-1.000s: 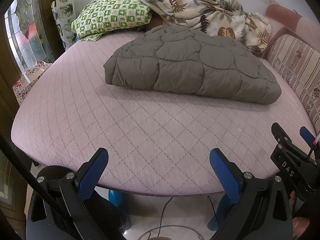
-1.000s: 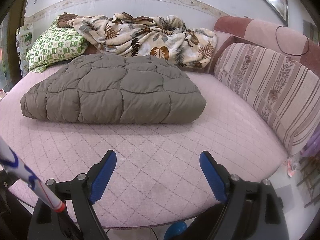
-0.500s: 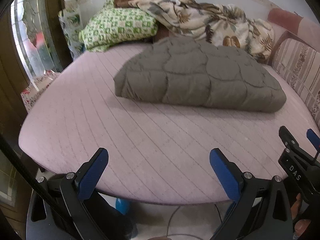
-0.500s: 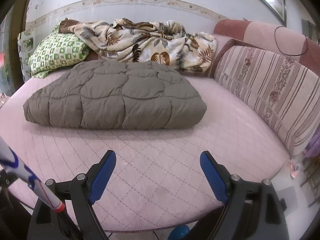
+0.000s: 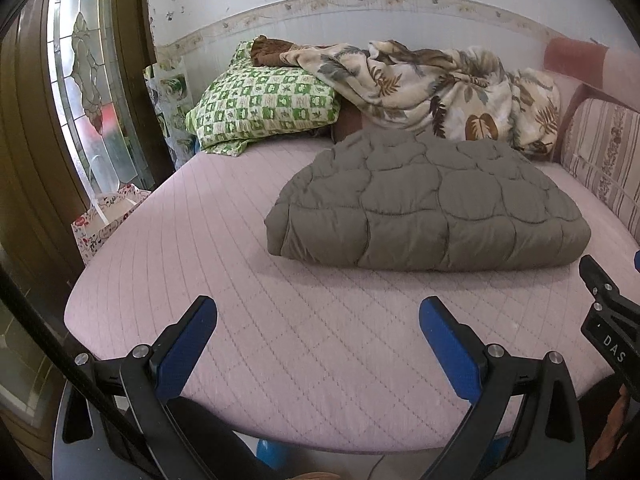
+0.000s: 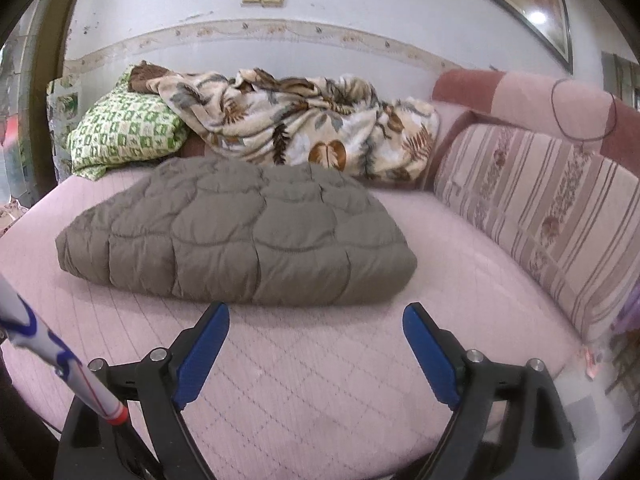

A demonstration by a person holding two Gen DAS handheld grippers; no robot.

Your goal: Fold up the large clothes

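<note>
both grippers, left [image 5: 318, 330] and right [image 6: 316, 334], jaws wide apart, empty

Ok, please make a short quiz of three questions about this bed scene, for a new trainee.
1. True or false: the left gripper is shut on the grey quilted garment.
2. What lies behind the garment, against the wall? A) leaf-print blanket B) a laptop C) a basket
3. Fill in: the green checked pillow lies at the bed's far ____ corner.

Key: 1 false, both grippers (right gripper) are open and empty; 2 A; 3 left.
</note>
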